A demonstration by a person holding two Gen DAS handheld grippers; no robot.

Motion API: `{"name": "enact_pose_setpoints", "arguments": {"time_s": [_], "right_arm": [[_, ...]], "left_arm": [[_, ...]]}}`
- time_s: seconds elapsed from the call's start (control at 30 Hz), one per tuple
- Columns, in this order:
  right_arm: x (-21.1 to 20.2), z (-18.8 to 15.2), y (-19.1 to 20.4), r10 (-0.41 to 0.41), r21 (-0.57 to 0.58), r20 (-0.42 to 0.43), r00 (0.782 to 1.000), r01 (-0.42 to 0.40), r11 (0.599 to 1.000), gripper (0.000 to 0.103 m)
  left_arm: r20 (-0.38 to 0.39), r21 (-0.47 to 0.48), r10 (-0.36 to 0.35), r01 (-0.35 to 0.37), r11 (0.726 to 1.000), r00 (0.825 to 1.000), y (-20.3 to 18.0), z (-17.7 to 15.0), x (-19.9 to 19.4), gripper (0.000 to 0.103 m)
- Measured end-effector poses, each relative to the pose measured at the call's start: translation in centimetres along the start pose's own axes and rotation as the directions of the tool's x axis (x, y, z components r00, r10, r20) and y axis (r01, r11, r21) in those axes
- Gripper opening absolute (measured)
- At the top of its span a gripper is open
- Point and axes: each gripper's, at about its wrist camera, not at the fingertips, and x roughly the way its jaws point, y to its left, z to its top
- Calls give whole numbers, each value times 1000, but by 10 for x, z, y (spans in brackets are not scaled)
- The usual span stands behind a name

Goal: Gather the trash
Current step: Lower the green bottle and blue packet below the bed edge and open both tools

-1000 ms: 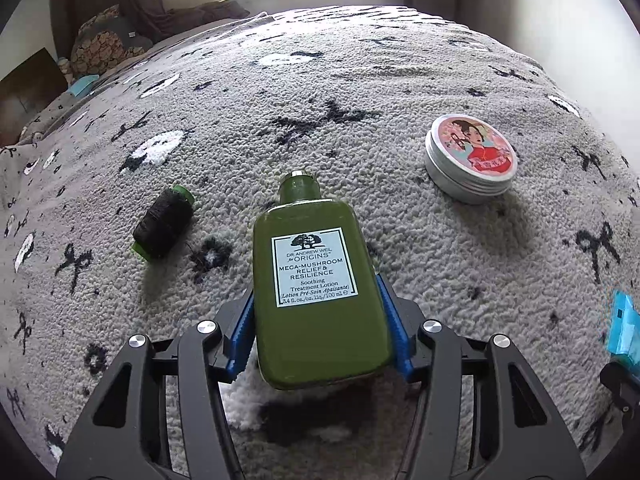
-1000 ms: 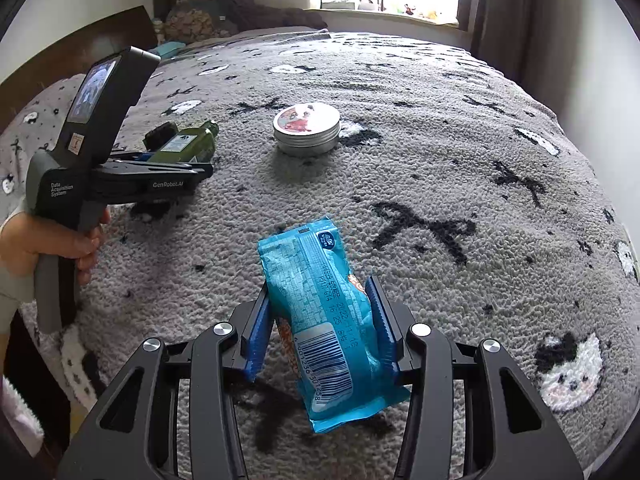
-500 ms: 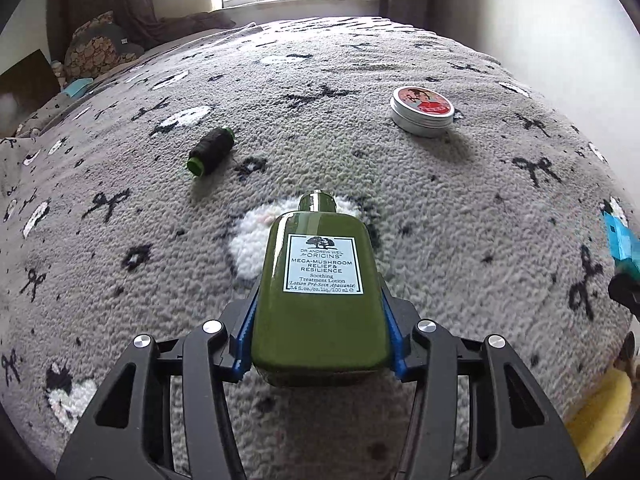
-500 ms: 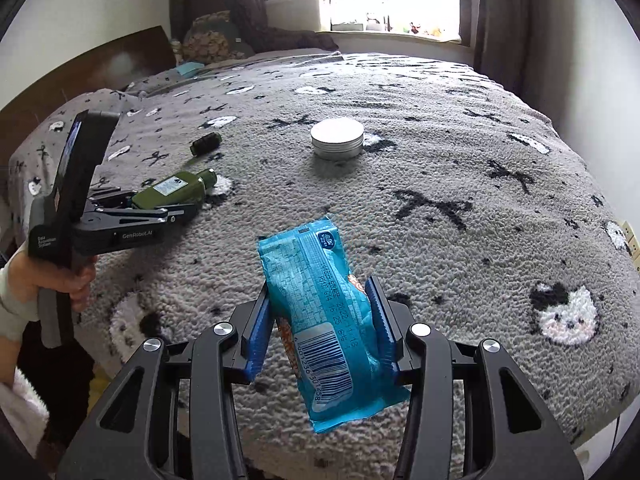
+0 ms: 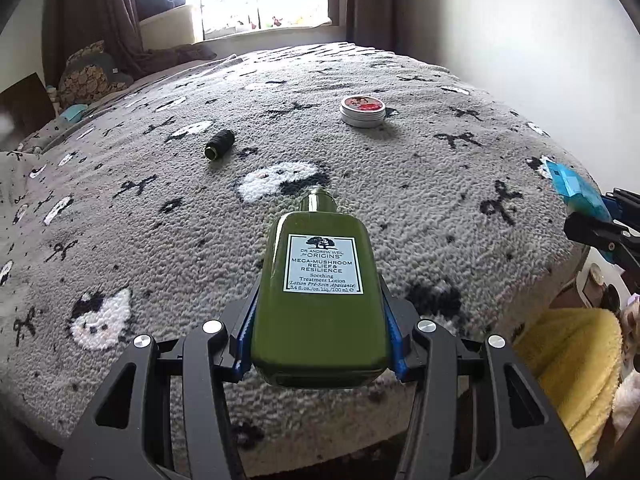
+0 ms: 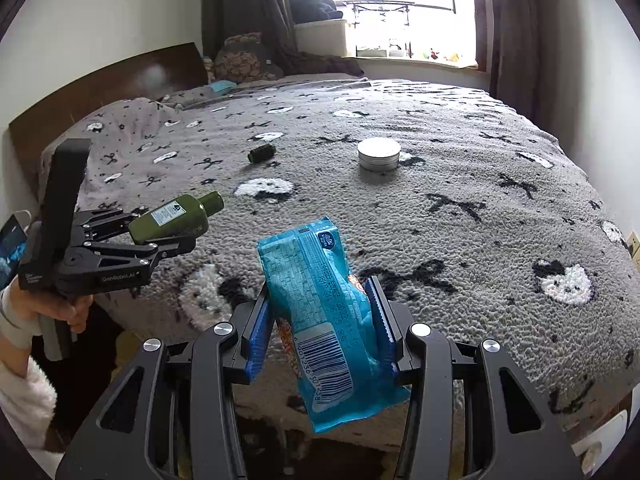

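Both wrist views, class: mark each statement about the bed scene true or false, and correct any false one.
1. The left hand-held gripper grips a green bottle. True.
2. The right hand-held gripper is empty. False: it is shut on a blue snack packet.
3. A round tin lies on the blanket. True.
4. The dark spool of thread sits on top of the tin. False: it lies apart from it on the blanket, to its left in both views.
5. The bottle's label faces down. False: the white label faces the left wrist camera.
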Motion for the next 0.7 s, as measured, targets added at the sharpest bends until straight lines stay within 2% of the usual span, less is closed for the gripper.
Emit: {"name": "enact_pose_setpoints", "arguments": {"time_s": [0.2, 0.3, 0.5, 0.7], "right_arm": [[-20, -20, 12, 22, -1, 25, 999, -22, 1000, 45], [-28, -35, 18, 35, 3, 23, 999, -35, 999, 45], [-33, -65, 28, 60, 34, -9, 998, -59, 998, 45], [-26, -94, 33, 89, 93, -53, 995, -84, 992, 45]], "left_arm": [[50, 27, 1, -3, 1000, 999, -10, -36, -40, 48], [60, 46, -23, 20, 999, 998, -20, -56, -58, 48], [36, 49, -87, 85, 995, 996, -39, -95, -78, 48], [-18, 33, -120, 121, 992, 993, -49, -128, -77, 48]]}}
